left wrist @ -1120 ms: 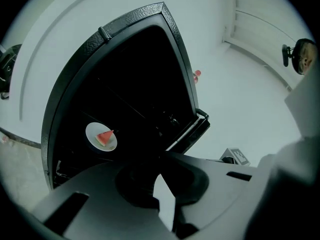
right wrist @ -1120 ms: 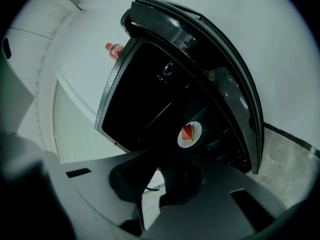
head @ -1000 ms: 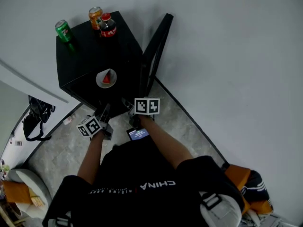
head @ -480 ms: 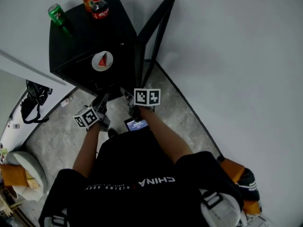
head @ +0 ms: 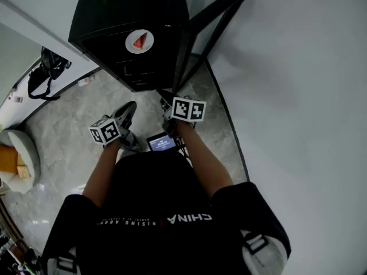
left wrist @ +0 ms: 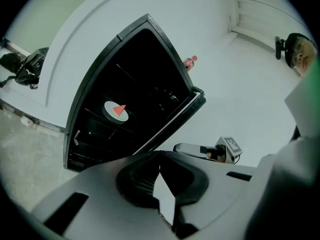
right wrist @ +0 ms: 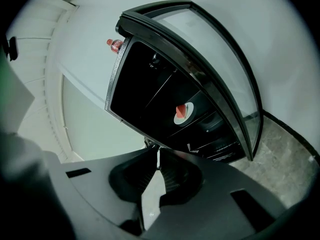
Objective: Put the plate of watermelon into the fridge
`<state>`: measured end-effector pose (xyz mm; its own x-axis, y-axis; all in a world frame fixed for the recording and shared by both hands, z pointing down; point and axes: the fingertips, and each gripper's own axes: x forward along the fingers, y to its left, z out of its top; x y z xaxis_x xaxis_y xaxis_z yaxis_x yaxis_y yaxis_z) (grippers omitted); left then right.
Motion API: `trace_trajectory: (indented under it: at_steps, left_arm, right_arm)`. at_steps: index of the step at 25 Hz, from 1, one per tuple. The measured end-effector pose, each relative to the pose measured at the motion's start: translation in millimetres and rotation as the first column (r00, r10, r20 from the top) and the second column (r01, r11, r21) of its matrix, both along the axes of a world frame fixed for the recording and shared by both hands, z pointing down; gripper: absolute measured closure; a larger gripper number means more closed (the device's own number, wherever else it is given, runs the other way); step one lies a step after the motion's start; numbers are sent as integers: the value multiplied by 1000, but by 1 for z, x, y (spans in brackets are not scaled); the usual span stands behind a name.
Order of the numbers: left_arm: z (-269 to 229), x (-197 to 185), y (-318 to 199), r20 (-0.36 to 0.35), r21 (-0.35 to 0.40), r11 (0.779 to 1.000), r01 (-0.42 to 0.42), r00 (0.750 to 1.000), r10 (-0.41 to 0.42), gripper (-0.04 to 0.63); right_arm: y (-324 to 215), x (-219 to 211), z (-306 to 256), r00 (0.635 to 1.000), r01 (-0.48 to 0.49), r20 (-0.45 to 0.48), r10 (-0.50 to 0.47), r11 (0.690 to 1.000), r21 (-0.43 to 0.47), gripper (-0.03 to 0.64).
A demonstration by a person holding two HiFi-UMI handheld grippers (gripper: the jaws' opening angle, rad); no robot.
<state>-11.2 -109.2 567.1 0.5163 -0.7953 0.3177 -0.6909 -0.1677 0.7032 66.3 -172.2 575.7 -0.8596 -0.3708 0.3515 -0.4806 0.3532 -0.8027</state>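
**Plate is in the fridge, tongs drawn back**
The plate (head: 139,41) with watermelon (head: 141,39) rests on a shelf inside the fridge (head: 135,7), and its door (head: 212,19) stands open on the right. The left tongs (left wrist: 160,154) and right tongs (right wrist: 157,151) are clenched on nothing and have pulled back from the fridge. Probably only closing the door is left.

Grey marbled floor (head: 63,153) fills the left of the frame; plain white wall (head: 304,67) takes the right, dark skirting (head: 227,122) between them; black bag (head: 51,59) lies upper left; even, soft light.
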Motion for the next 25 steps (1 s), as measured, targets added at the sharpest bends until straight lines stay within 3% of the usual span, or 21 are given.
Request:
trace_trajectory:
  at_steps: [7, 18, 25]
  left_arm:
    - [-9, -17, 35, -56, 47, 999, -9, 998, 12, 583]
    - [-14, -75, 122, -42, 94, 992, -81, 995, 86, 583]
    - [7, -98, 166, -48, 90, 989, -121, 991, 126, 583]
  right_arm:
    - [36, -7, -3, 1000, -27, -4, 27, 1000, -5, 591]
    - [127, -62, -12, 994, -92, -53, 94, 995, 37, 591]
    - [177, -73, 4, 985, -160, -60, 162, 986, 36, 591]
